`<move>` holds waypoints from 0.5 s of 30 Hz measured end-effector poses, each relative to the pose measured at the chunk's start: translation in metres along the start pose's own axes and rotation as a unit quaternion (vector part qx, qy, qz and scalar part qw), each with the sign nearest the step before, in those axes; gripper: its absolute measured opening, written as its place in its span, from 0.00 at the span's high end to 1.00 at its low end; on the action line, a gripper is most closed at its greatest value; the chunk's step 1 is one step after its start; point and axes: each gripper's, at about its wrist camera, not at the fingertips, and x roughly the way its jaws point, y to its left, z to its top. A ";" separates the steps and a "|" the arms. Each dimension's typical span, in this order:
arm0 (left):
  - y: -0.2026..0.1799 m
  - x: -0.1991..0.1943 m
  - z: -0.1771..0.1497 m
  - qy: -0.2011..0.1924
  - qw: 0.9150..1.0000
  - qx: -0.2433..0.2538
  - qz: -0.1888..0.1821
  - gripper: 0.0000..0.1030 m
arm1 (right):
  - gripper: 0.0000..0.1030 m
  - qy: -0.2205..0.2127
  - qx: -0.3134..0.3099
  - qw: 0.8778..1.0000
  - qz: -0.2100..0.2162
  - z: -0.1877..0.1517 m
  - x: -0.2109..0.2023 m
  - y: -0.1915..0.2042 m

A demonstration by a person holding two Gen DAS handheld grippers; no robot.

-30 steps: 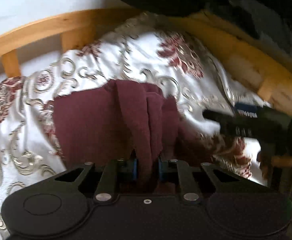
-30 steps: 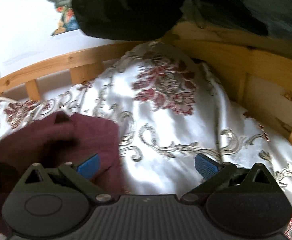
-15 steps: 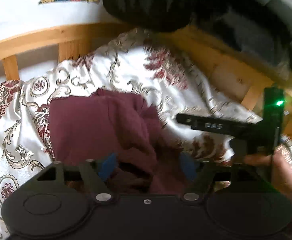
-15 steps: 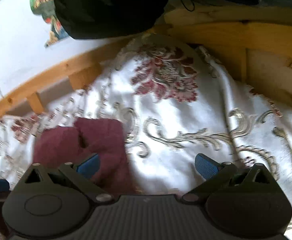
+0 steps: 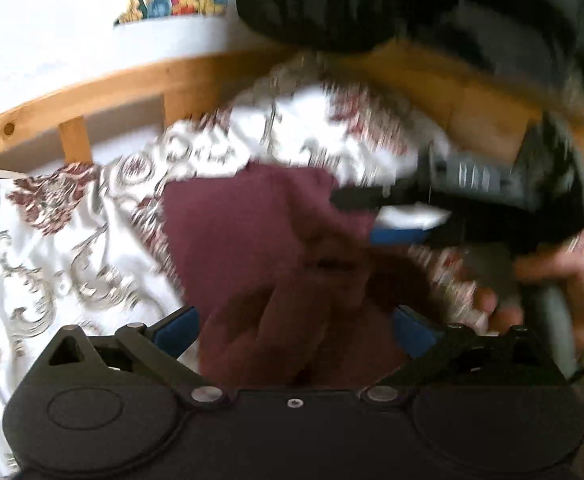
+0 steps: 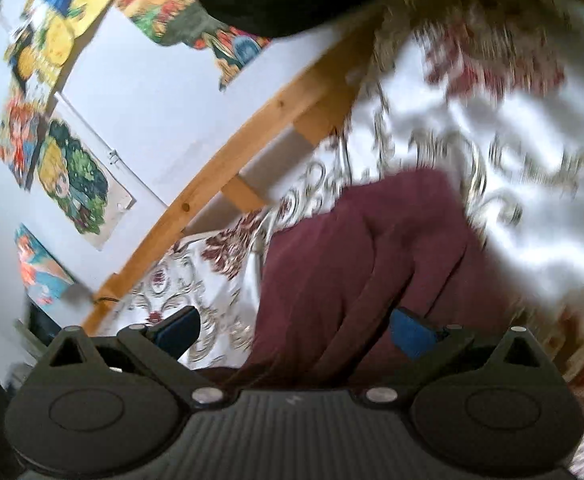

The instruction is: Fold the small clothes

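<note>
On the glossy floral bedspread [image 5: 64,248], a rumpled soft maroon garment [image 5: 260,240]

We see the left gripper [image 5: 294,326], its jaws just opened wide, poised over a crumpled maroon garment [image 5: 252,240] on a floral bedspread [image 5: 64,232]; the cloth lies between the blue pads [image 5: 176,328], unpinched. At right, a hand [image 5: 552,292] holds the blurred right gripper [image 5: 356,216] over the garment's far edge.

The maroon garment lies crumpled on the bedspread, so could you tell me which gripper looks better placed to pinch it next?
Probably the left gripper: its open jaws have just been opening around the maroon garment, whose bunched folds lie between them.
</note>
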 end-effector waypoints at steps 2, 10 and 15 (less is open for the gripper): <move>-0.004 0.007 -0.006 0.023 0.999 0.030 0.026 0.02 | 0.00 0.005 0.011 1.000 -0.003 -0.001 0.009 -0.004; -0.005 0.019 -0.010 0.049 0.998 0.040 0.029 0.37 | 0.10 0.003 0.005 1.000 -0.030 -0.001 0.026 0.000; -0.008 0.020 -0.011 0.041 0.997 0.050 0.031 0.62 | 0.25 0.003 -0.044 0.997 -0.064 -0.001 0.028 0.011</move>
